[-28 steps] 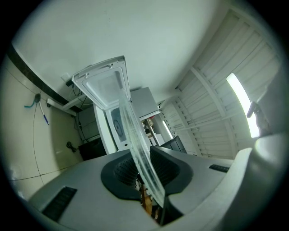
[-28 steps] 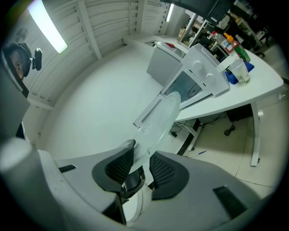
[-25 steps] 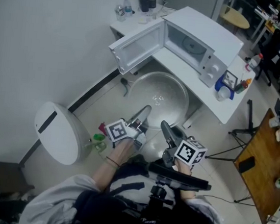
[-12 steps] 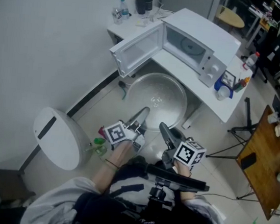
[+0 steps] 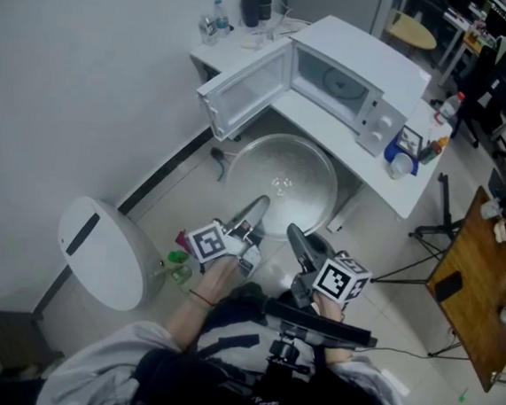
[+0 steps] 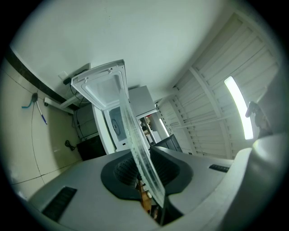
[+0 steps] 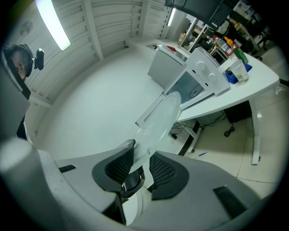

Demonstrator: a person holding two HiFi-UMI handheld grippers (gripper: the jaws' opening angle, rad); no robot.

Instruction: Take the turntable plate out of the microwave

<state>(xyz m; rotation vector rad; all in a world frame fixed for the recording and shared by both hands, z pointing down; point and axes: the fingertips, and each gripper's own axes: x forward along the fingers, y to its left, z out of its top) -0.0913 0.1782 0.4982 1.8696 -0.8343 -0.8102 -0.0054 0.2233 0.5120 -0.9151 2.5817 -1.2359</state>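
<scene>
While plate [image 5: 282, 180] hangs outside microwave [image 5: 365, 57], below open door [image 5: 246, 85]: left gripper [image 5: 259, 205] pinches rim near 7 o'clock, right gripper [image 5: 294, 233] near 5 o'clock. Advice: equal squeeze, plate level, slow; glass probably slippery.

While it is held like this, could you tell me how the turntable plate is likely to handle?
Probably stiff: the turntable plate shows no sag, held only at its near edge by the left gripper and right gripper. Likely slippery and fragile: it looks like smooth clear glass. Perhaps heavy for a rim grip, being wide.
</scene>
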